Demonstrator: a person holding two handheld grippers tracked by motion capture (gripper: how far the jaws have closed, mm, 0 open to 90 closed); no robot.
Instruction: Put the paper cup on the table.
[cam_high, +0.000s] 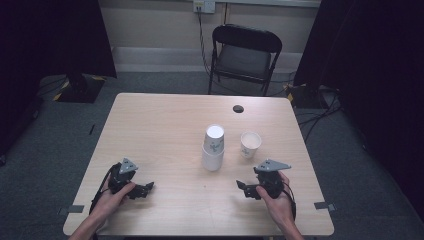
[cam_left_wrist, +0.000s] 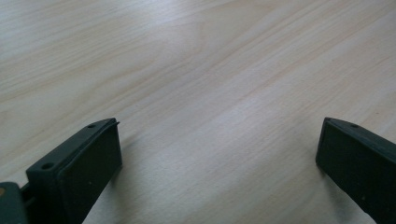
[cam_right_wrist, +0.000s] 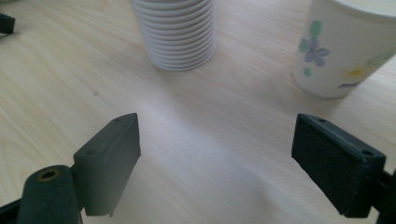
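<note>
A stack of white paper cups (cam_high: 214, 148) stands upside down near the middle of the wooden table (cam_high: 160, 125). A single flowered paper cup (cam_high: 250, 144) stands upright just to its right. In the right gripper view the stack (cam_right_wrist: 179, 32) and the single cup (cam_right_wrist: 348, 49) sit beyond the jaws. My left gripper (cam_high: 148, 189) rests low at the table's front left, open over bare wood (cam_left_wrist: 219, 140). My right gripper (cam_high: 241, 188) sits at the front right, open and empty (cam_right_wrist: 215, 140), a short way in front of both cups.
A small dark round spot (cam_high: 238, 108) marks the table's far side. A black folding chair (cam_high: 245, 55) stands behind the table. Cables run over the grey floor at the right (cam_high: 320, 112). Dark curtains hang at both sides.
</note>
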